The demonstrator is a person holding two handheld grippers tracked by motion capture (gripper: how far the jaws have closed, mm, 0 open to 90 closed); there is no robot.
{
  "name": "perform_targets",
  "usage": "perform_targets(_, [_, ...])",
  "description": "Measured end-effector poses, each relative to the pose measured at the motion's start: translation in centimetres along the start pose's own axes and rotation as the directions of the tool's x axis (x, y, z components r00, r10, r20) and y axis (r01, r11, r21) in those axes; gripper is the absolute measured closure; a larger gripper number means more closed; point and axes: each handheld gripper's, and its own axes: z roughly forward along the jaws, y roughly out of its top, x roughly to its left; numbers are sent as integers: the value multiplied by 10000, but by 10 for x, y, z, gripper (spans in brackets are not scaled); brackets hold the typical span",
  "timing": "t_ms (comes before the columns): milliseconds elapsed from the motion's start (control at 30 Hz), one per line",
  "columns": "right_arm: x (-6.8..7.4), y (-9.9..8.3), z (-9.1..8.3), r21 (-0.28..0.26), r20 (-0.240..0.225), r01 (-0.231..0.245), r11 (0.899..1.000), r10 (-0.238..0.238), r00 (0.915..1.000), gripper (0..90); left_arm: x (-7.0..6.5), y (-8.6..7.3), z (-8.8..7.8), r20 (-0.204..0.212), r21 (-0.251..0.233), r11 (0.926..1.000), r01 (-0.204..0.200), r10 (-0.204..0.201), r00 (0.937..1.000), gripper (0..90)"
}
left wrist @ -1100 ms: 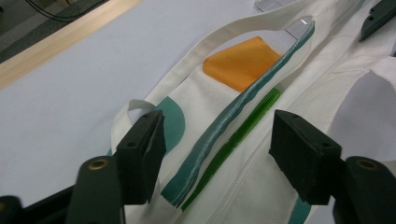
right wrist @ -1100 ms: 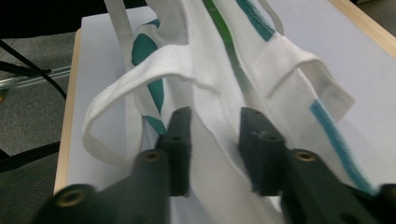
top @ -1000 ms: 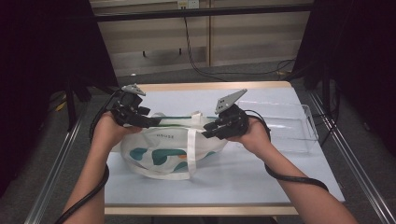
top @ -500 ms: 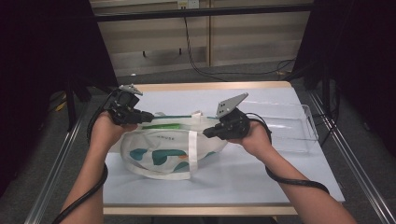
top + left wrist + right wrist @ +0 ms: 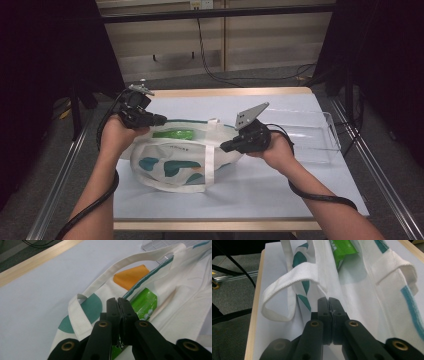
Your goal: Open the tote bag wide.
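Pinching opposite rim edges of the soft canvas tote bag (image 5: 175, 162): left tool (image 5: 159, 120) and right tool (image 5: 226, 146) both clamped on fabric, jaws just closed since a second ago. Bag lies on the table (image 5: 260, 190), mouth now pulled wider. Glossy green packet (image 5: 172, 134) inside. Clear plastic tray (image 5: 320, 135) sits right.

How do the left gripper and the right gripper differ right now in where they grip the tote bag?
The left gripper pinches the tote bag at the mouth's left end, beside the green packet; the right gripper pinches the rim at the right end, near a handle. The left sits farther up the table, the right nearer the person. Both are shut on fabric, holding the mouth open.
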Motion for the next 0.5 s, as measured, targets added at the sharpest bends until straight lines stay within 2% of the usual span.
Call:
perform_targets(67, [0,0,0,-8,-2,27,10000,-27,10000,886,1,0,-1,50,-33,10000,34,-34,10000,883])
perform_targets(100, [0,1,0,0,-4,46,10000,-46,10000,885,1,0,-2,115,-125,9997,213,-212,9997,883])
perform_targets(200, [1,2,0,48,9,72,10000,-72,10000,885,0,0,-2,39,-112,9998,134,-134,9999,883])
perform_targets(333, [1,2,0,141,-30,135,9998,-135,9999,885,3,1,-1,14,-222,9993,303,-302,9995,884])
perform_targets(367, [2,2,1,223,-124,167,9996,-164,9998,886,5,1,-1,-41,-204,9995,235,-236,9997,885])
perform_targets(500, [3,1,4,458,-210,33,9989,-24,9998,886,7,6,0,-122,-134,9997,203,-205,9997,883])
